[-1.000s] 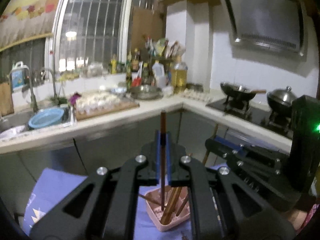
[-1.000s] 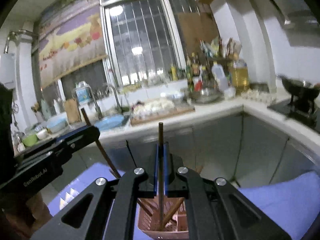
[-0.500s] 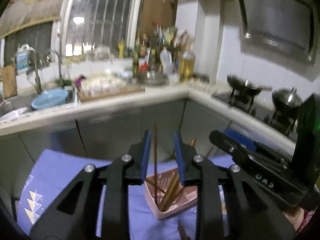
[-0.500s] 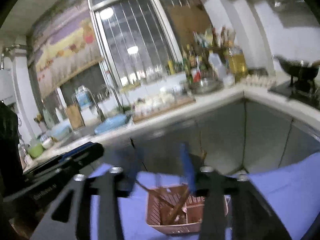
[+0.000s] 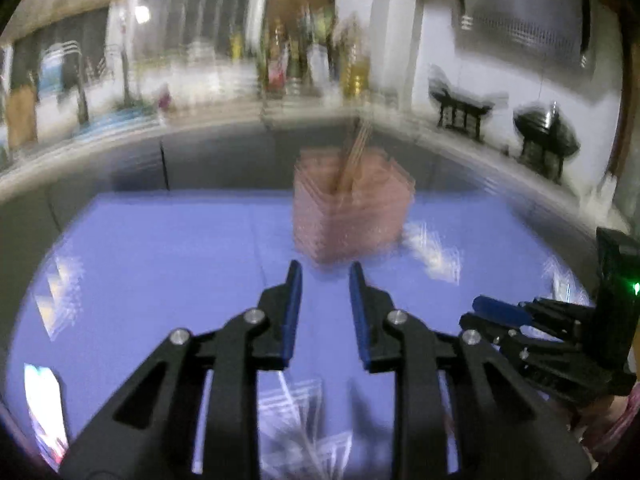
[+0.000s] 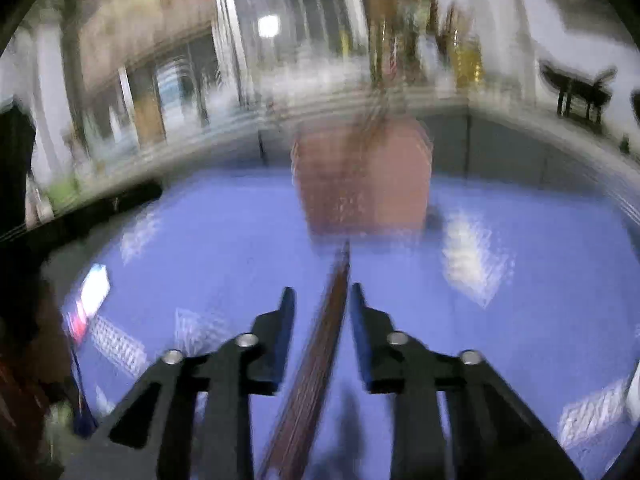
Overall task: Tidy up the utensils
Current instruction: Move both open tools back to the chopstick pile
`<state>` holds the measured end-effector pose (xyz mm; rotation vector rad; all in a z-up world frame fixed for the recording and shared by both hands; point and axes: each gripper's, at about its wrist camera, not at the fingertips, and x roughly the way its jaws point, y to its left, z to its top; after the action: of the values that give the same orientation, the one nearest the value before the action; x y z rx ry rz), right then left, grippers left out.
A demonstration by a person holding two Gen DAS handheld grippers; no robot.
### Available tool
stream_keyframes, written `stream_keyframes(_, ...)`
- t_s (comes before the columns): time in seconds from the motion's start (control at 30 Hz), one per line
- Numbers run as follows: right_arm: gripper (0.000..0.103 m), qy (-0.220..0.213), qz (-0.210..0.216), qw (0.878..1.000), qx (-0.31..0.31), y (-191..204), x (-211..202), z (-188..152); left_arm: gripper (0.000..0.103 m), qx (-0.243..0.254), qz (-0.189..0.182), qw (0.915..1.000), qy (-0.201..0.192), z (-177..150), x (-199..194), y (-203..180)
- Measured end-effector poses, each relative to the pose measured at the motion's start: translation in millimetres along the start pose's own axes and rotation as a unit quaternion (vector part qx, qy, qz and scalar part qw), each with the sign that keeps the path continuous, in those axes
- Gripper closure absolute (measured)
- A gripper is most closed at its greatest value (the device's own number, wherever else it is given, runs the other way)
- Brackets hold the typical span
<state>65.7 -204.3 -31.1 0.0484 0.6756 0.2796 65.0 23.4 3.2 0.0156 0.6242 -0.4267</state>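
Pink plastic is showing as a blurred utensil basket (image 5: 352,208) standing upright toward the far middle of the blue cloth (image 5: 160,248) that is covering the tabletop, and several brown chopsticks (image 5: 354,152) are already leaning out of its top, so part of the sorting is looking done. Both views are smearing badly, so fine detail is hard to read. Nearer than the basket, the left hand-held gripper (image 5: 325,276) is hovering over the cloth with its blue-padded jaws standing apart and nothing between them. Off to its right, the right hand-held gripper (image 5: 480,306) is reaching low over the cloth. In the right wrist view, the right hand-held gripper (image 6: 322,294) is pointing at the basket (image 6: 364,184), and a dark brown chopstick (image 6: 320,344) is lying on the cloth, running from the near edge toward the basket's foot and passing between the two jaws; those jaws are closing around it, yet a gap is still showing on each side, so the pads are not pressing on it. Judging from this, at least this one chopstick is waiting to be gripped, lifted and stood in the basket with the others; whether more utensils are lying loose elsewhere on the cloth cannot be told through the blur.
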Motion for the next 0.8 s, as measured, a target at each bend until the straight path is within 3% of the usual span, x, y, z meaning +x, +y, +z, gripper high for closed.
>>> stream_keyframes(0.07,0.082,0.048,-0.006,0.999,-0.010,7,13,-25,0.080,-0.011,-0.015,0.9982,0.058,-27,21,-1)
stream_keyframes(0.23,0.082,0.089,-0.021,0.996,-0.016,17,22,-49,0.080,-0.016,-0.035,0.9942,0.100,-50,38,-11)
stream_keyframes(0.3,0.082,0.089,-0.048,0.995,-0.015,12,22,-49,0.080,-0.009,-0.041,0.9932,0.108,-52,42,-18)
stream_keyframes(0.37,0.081,0.087,-0.047,0.995,0.012,1,21,-50,0.080,-0.003,-0.045,0.9925,0.114,-53,46,-26)
stream_keyframes(0.43,0.081,0.083,-0.027,0.995,0.042,-8,15,-50,0.080,-0.002,-0.053,0.9910,0.123,-51,55,-33)
stream_keyframes(0.63,0.081,0.073,-0.019,0.996,0.051,-16,8,-52,0.080,0.016,-0.062,0.9872,0.146,-53,81,-60)
stream_keyframes(0.8,0.081,0.067,-0.010,0.996,0.061,-24,10,-51,0.080,0.020,-0.042,0.9846,0.169,-61,99,-67)
